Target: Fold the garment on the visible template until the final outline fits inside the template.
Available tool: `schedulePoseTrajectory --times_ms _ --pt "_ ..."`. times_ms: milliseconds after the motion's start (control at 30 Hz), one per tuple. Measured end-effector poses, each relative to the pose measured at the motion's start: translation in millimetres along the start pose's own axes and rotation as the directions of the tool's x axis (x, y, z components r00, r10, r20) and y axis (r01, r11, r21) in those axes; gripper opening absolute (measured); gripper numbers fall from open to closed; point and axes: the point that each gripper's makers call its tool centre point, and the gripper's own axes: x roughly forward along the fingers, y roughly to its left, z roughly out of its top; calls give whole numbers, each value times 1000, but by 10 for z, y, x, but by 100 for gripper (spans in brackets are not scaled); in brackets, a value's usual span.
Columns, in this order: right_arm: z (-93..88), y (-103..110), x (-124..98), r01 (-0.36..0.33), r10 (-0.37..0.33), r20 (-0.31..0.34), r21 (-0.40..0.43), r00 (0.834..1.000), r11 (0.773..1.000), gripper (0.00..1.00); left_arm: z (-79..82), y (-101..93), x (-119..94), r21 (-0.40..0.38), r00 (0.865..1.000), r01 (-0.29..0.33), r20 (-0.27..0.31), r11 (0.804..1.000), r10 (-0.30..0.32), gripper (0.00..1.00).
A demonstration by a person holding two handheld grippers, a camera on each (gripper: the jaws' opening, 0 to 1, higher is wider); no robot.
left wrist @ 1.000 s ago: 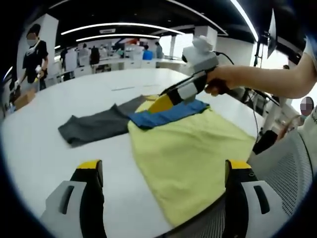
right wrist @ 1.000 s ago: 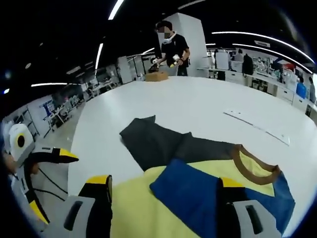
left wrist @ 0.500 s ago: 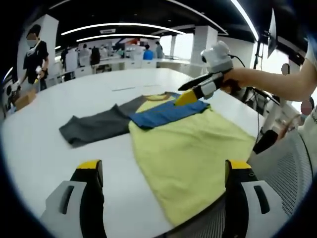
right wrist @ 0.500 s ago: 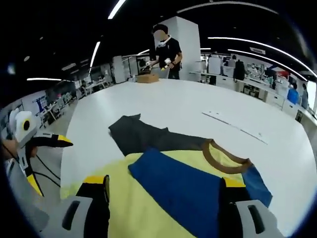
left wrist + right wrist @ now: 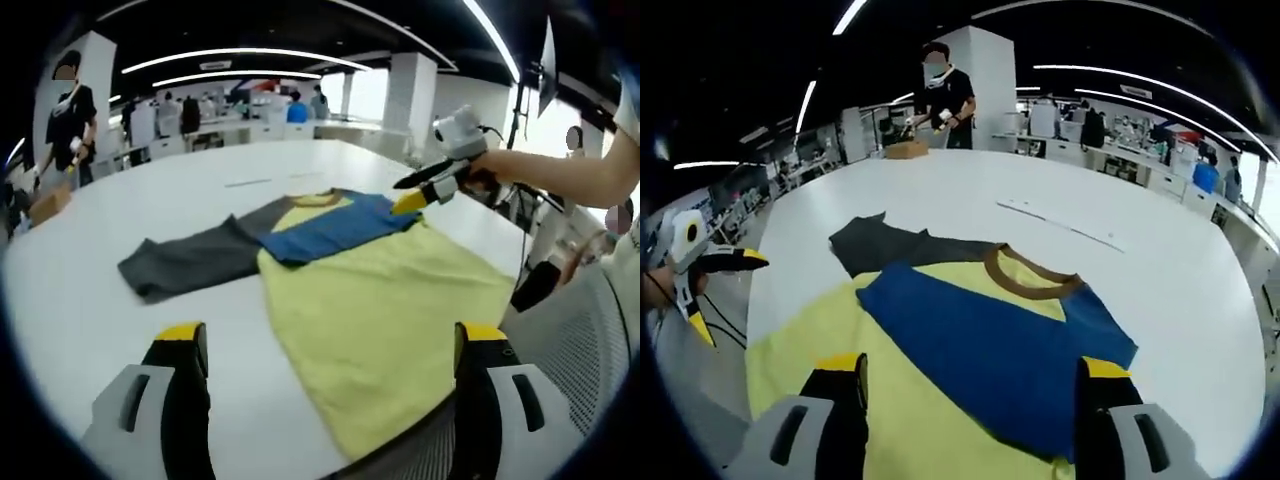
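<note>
A yellow T-shirt (image 5: 385, 310) lies flat on the white table (image 5: 150, 200), its hem toward me. Its blue sleeve (image 5: 335, 226) is folded across the chest below the brown collar (image 5: 315, 198). The dark grey sleeve (image 5: 185, 262) stretches out to the left. My left gripper (image 5: 330, 395) hovers open near the hem. In the same view my right gripper (image 5: 412, 200), held by a hand, floats beside the blue sleeve's right end. From its own view the right gripper (image 5: 975, 400) is open above the blue sleeve (image 5: 990, 335), with the collar (image 5: 1030, 275), grey sleeve (image 5: 875, 240) and left gripper (image 5: 700, 270) ahead.
A thin pale strip (image 5: 1055, 222) lies on the table beyond the shirt. A person (image 5: 940, 90) stands at the far table edge by a cardboard box (image 5: 905, 150). A mesh chair back (image 5: 575, 330) sits close on the right. Desks and people fill the background.
My right gripper has drawn back to the right, off the blue sleeve, which now lies flat on the chest. The right gripper view has swung accordingly. The left gripper has held still.
</note>
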Motion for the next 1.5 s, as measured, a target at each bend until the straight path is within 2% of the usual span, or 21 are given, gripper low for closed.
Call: schedulePoseTrajectory --times_ms 200,300,333,400,700,867,1133,1267,1367,1500 --pt "-183 -192 -89 44 -44 -35 -23 998 999 73 -20 -15 -3 1 1000 2 -7 1000 -2 99" --pt "-276 -266 -133 58 -59 -61 -21 996 998 56 -33 -8 -4 -4 1000 -1 -13 1000 1 99" --pt "-308 -291 -146 61 -62 -65 -21 996 998 53 -34 -7 -5 -5 1000 -2 -13 1000 1 99" --pt "-342 -317 -166 67 -68 -70 -18 995 998 51 -33 -7 -10 -7 1000 -3 -11 1000 2 99" --pt "-479 -464 -238 112 -120 -103 -79 987 991 33 -44 -1 -9 -11 1000 -1 -17 1000 1 99" --pt "-562 -530 -256 131 -143 -123 -96 982 987 19 -55 3 -14 -12 1000 -3 -22 1000 2 99" --pt "-639 -570 -236 136 -153 -142 -120 978 983 10 -78 15 -26 -21 999 -9 -32 1000 9 99" --pt "-655 -599 -247 148 -173 -143 -170 974 974 0 -91 15 -29 -20 999 -9 -39 1000 8 98" --pt "-667 -574 -256 139 -164 -138 -176 977 975 0 -116 21 -30 -26 999 -11 -43 1000 10 98" --pt "-737 -535 -253 128 -171 -160 -248 972 960 0 -145 11 -20 -28 998 -7 -57 1000 6 98"
